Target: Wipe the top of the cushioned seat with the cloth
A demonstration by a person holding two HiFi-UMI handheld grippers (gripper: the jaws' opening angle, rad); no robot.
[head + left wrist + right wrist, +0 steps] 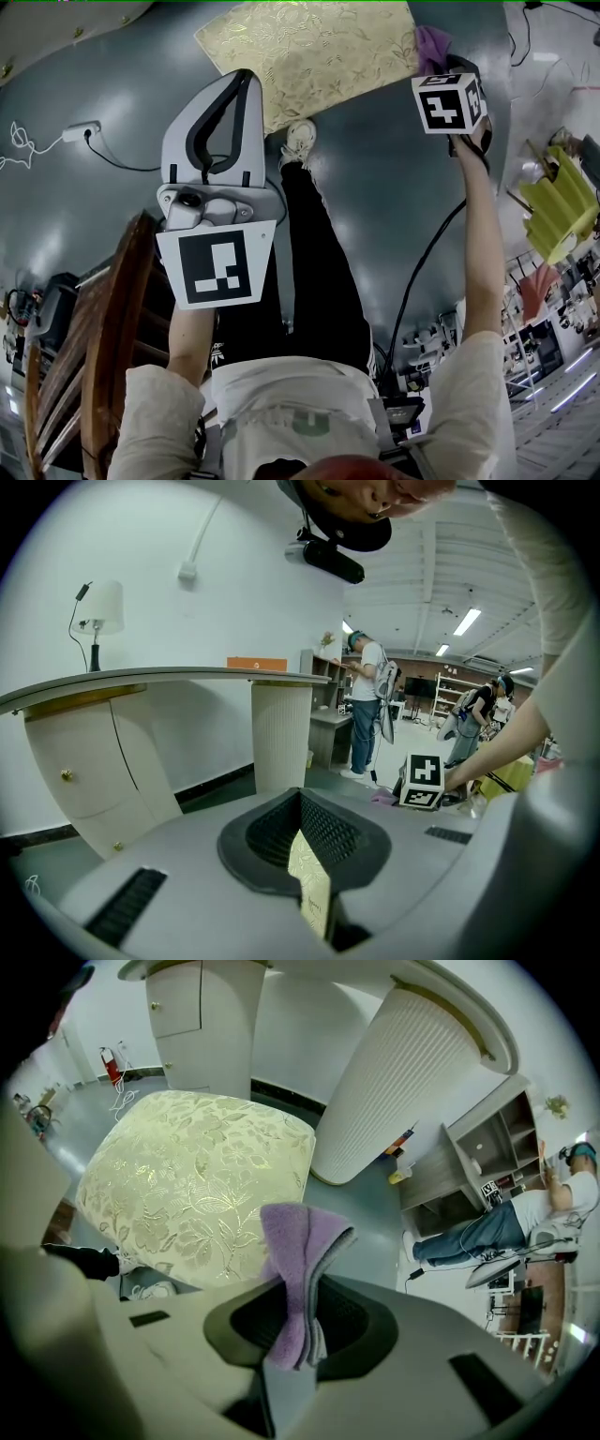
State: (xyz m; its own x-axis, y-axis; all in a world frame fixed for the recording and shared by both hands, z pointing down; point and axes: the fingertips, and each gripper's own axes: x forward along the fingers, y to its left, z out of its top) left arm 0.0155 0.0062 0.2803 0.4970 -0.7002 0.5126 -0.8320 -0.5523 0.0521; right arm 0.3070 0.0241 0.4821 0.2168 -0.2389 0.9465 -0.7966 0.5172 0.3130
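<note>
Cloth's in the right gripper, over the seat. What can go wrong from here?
1. The right gripper pinches the cloth as a folded bunch with only a short tuft past the jaws. Pressing down may put hard jaw tips on the cushioned seat, or the cloth may slip out.
2. The left gripper appears clamped on the seat's gold edge; pulling could shift or wrinkle it.
3. The cable trails beside the person's leg and could snag.

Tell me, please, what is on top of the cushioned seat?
The cushioned seat shows a bare top. The cloth, clamped in the right gripper, hides its near corner.
</note>
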